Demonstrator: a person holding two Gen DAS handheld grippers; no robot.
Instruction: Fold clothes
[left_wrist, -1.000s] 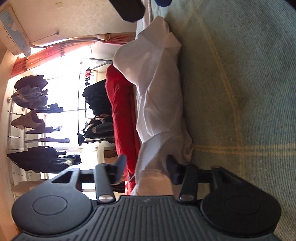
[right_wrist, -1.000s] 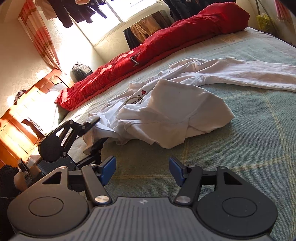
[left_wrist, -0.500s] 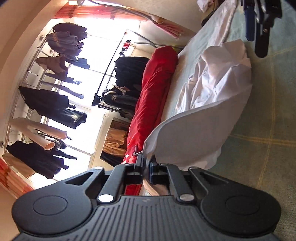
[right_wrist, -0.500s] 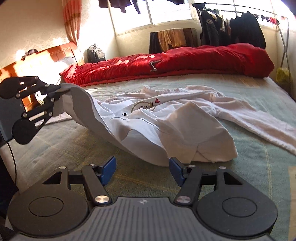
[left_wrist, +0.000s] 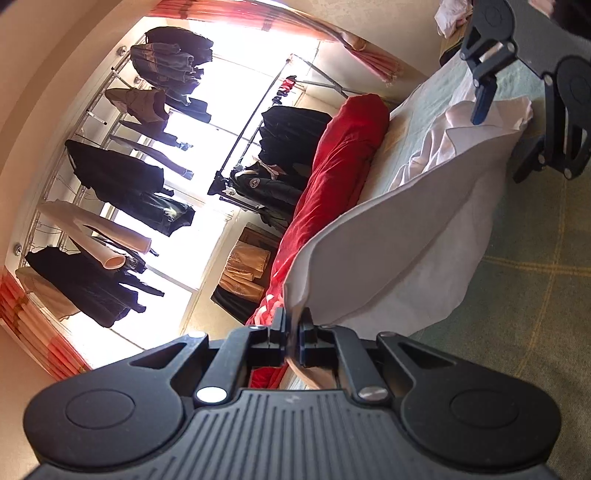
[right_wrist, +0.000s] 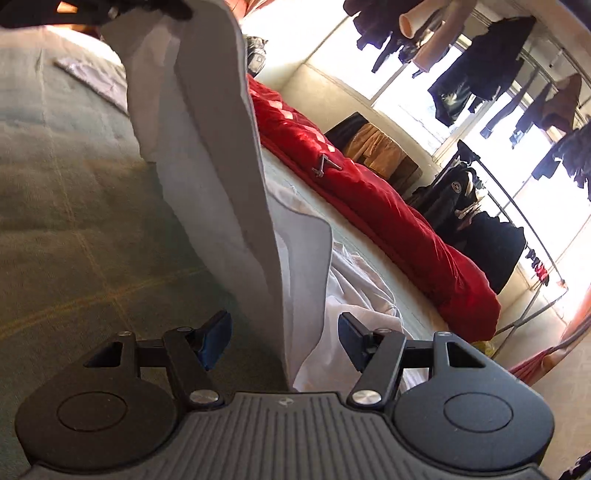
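A white long-sleeved shirt (left_wrist: 413, 236) lies on a green checked bedcover (left_wrist: 524, 295). My left gripper (left_wrist: 293, 332) is shut on one edge of the shirt and holds it up off the bed, so the cloth stretches away from the fingers. In the right wrist view the raised shirt (right_wrist: 229, 192) hangs as a taut band from the left gripper (right_wrist: 110, 7) at the top left down between the blue-padded fingers of my right gripper (right_wrist: 284, 332). The right jaws stand wide apart around the hanging fold. In the left wrist view the right gripper (left_wrist: 484, 96) hovers at the shirt's far end.
A red quilt (right_wrist: 388, 206) runs along the far side of the bed. Beyond it stand a rack of dark coats (left_wrist: 291, 147) and clothes hung before a bright window (left_wrist: 122, 166). Green bedcover (right_wrist: 74, 221) lies bare to the left of the shirt.
The left gripper closed on the shirt's edge and lifted it higher. The right gripper swung round and moved in until the hanging cloth came between its open fingers.
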